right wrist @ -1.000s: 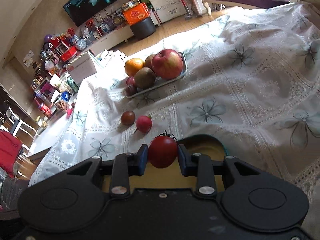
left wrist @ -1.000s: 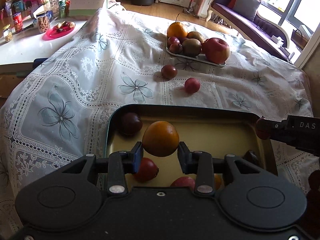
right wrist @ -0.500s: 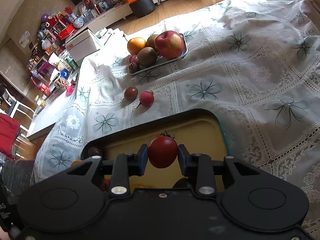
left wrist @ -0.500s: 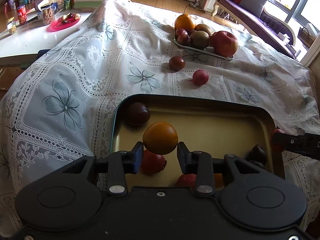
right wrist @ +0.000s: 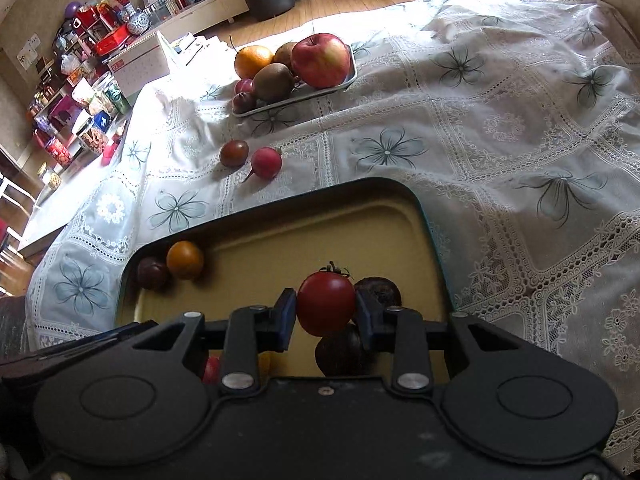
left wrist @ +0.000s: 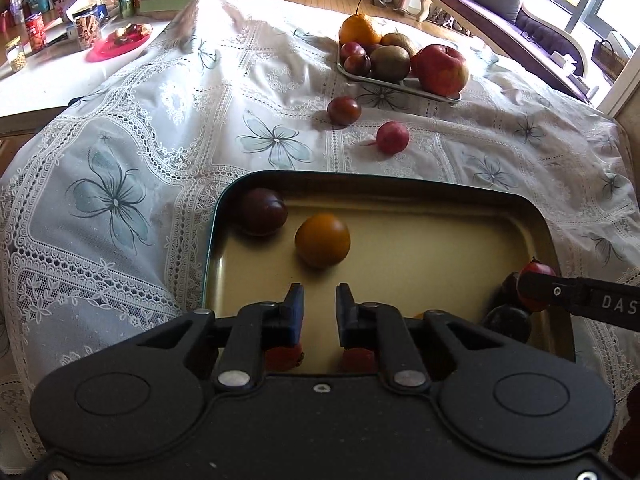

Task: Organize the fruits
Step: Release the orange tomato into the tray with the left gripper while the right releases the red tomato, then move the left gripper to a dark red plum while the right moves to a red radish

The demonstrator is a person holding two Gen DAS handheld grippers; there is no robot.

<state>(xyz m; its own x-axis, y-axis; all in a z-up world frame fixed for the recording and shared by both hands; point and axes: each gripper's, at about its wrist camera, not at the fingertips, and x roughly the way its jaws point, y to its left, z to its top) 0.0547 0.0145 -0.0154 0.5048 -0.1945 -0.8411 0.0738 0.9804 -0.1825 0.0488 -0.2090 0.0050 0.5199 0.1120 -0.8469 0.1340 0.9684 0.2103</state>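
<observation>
A dark-rimmed yellow tray lies near me on the lace tablecloth. In it an orange fruit rests beside a dark plum. My left gripper stands just behind the orange fruit, empty, its jaws a narrow gap apart. My right gripper is shut on a red tomato above the tray's right end, over dark fruits. The tomato also shows in the left wrist view. A dark fruit and a pink fruit lie loose on the cloth.
A small white tray at the back holds an apple, a kiwi, an orange and plums. A side table with jars and a pink plate stands left. A sofa is behind.
My left gripper has let go of the orange fruit, which now rests in the tray, and drawn back. My right gripper has carried the tomato lower over the tray.
</observation>
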